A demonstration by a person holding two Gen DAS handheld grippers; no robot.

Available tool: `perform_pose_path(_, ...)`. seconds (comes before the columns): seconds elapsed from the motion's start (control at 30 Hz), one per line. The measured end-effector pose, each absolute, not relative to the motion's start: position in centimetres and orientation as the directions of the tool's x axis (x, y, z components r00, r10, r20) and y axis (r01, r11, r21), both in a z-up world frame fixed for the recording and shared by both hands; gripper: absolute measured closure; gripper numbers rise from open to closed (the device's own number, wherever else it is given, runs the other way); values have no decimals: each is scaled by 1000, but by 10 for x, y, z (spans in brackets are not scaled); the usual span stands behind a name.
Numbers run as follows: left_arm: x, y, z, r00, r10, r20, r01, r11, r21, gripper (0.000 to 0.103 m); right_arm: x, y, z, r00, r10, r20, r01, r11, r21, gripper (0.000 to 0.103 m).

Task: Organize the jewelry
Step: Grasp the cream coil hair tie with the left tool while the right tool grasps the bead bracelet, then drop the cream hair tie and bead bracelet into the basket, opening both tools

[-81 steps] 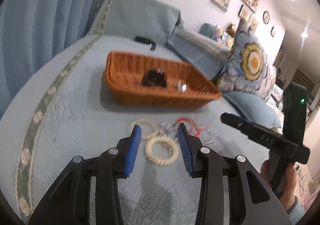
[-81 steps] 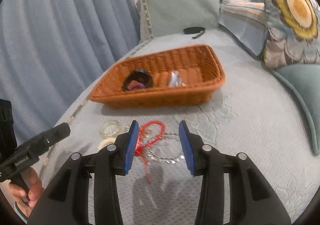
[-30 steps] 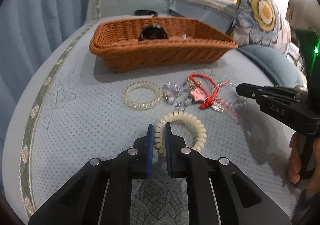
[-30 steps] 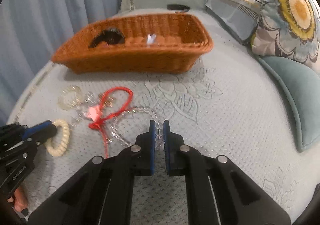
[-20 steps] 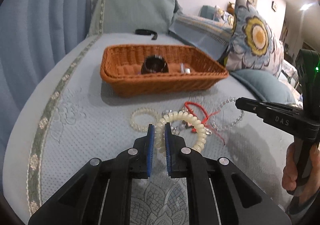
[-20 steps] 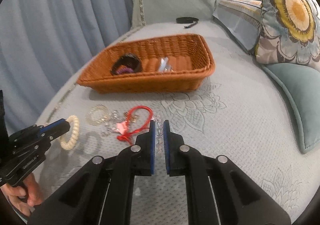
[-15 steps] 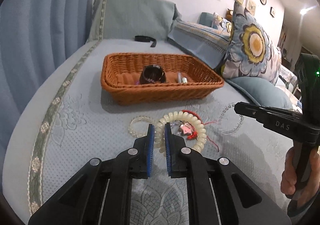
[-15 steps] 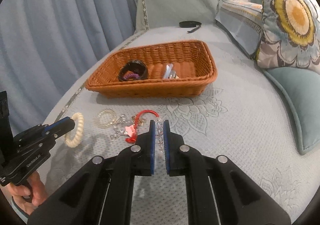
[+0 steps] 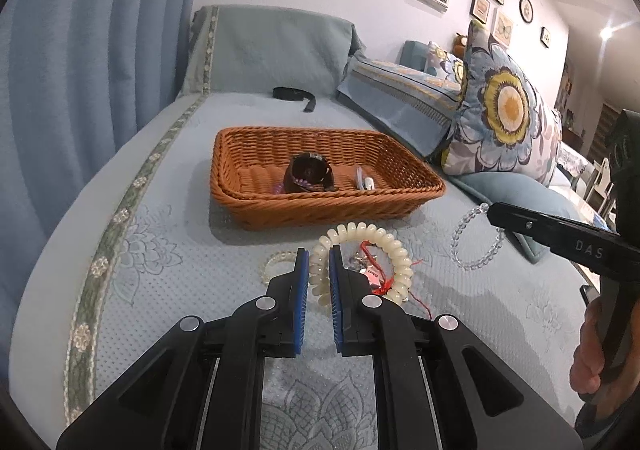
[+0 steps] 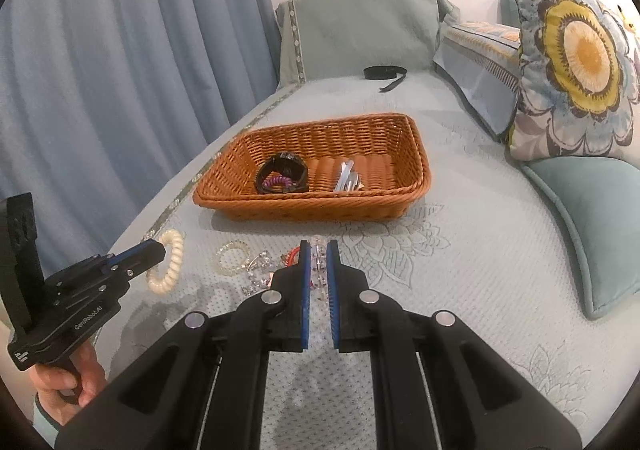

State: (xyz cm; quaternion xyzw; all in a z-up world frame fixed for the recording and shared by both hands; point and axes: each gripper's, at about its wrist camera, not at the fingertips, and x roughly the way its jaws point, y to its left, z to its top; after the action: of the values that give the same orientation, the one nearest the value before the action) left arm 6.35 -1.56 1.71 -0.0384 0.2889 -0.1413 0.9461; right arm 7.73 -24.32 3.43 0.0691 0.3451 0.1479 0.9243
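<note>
Left gripper (image 9: 319, 266) clamped on cream coil bracelet (image 9: 394, 250); right gripper (image 10: 318, 262) pinching clear bead bracelet (image 9: 472, 246). Both lifted; carry step. Next: basket (image 10: 412, 185) at 12 o'clock, release inside.

Left tool (image 9: 319, 256) and right tool (image 10: 318, 252): black angular bodies, blue ribbed pads, silver round screws. White lettering "DAS" at 3 o'clock, "GenRobot.AI" at 8 o'clock. Pale teal sleeve cuff at 7 o'clock.
</note>
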Motion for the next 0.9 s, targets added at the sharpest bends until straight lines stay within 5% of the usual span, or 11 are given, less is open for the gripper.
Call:
perform_pose_path(0.6, 141, -11, 58, 838, -311, -448, 247, 949, -196, 95, 167, -225, 66, 766, 325, -554, -256, 946, 200, 97)
perform_pose_path(0.9, 211, -23, 32, 819, -220, -529, 181, 975, -126, 95, 241, -205, 28, 698, 355, -622, -276, 935, 223, 97)
